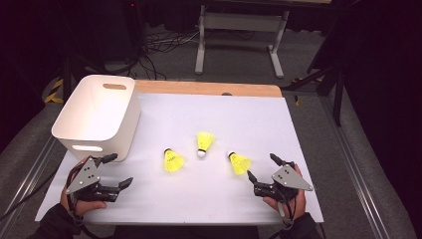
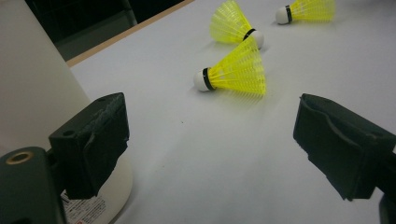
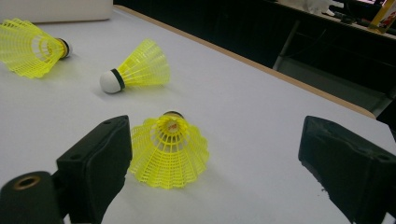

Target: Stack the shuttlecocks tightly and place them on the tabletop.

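Three yellow shuttlecocks lie on the white table sheet (image 1: 209, 189): a left one (image 1: 172, 161), a middle one (image 1: 203, 143) and a right one (image 1: 239, 163). My left gripper (image 1: 118, 171) rests at the front left beside the white bin (image 1: 97, 115), jaws open and empty. In the left gripper view the nearest shuttlecock (image 2: 233, 71) lies ahead of the gripper (image 2: 212, 140), apart from it. My right gripper (image 1: 263, 167) is open just right of the right shuttlecock. The right gripper view has that shuttlecock (image 3: 169, 150) close to the left jaw of the gripper (image 3: 215, 163), skirt toward the camera.
The white bin with handle slots stands at the table's left side, its wall (image 2: 32, 79) close beside my left gripper. A wooden table edge (image 1: 209, 88) runs along the back. Beyond it are a metal frame (image 1: 239, 30) and cables (image 1: 154, 45) on the floor.
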